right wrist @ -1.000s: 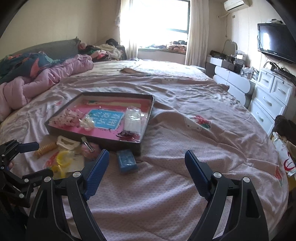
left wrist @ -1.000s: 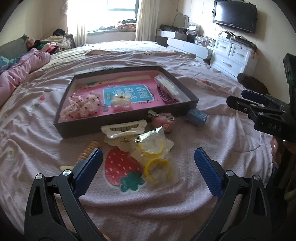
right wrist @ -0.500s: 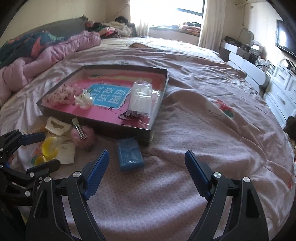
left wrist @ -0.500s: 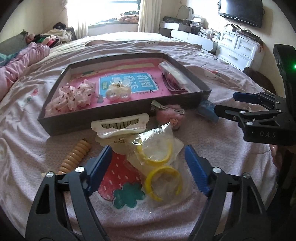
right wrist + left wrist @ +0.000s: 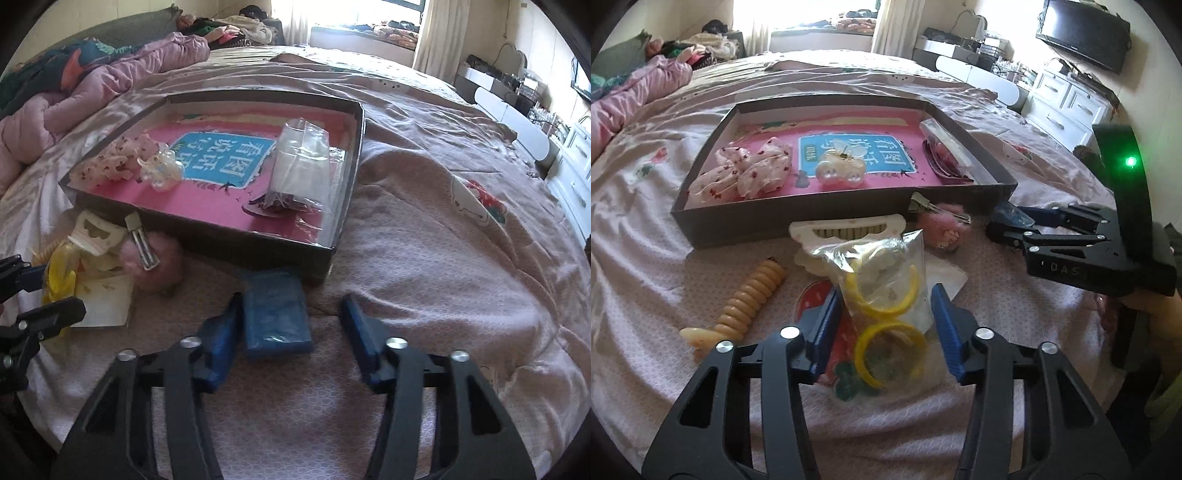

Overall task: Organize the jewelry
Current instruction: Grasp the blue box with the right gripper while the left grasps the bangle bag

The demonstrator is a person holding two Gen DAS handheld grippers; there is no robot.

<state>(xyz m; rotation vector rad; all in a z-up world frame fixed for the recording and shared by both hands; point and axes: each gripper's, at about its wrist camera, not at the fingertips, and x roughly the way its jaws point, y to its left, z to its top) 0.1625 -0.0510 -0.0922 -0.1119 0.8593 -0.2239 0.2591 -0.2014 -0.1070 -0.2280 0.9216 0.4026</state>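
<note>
Dropped lower over the bed [image 5: 443, 240]: left gripper [image 5: 884, 326] closing around bag of yellow bangles [image 5: 886, 295], right gripper [image 5: 290, 341] closing around blue packet [image 5: 275, 314]. Neither pinched yet. Both probably headed for tray [image 5: 812, 218].

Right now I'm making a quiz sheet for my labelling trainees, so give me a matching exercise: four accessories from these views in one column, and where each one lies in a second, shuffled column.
Things:
1. floral scrunchie
2. blue packet
3. bag of yellow bangles
4. pink fluffy clip

Places:
A. on the bed just outside the box's near wall, beside the white claw clip
B. between the left gripper's fingers
C. inside the box, at its left end in the left wrist view
D. between the right gripper's fingers, close to its left finger

Pairs: 1-C, 2-D, 3-B, 4-A
</note>
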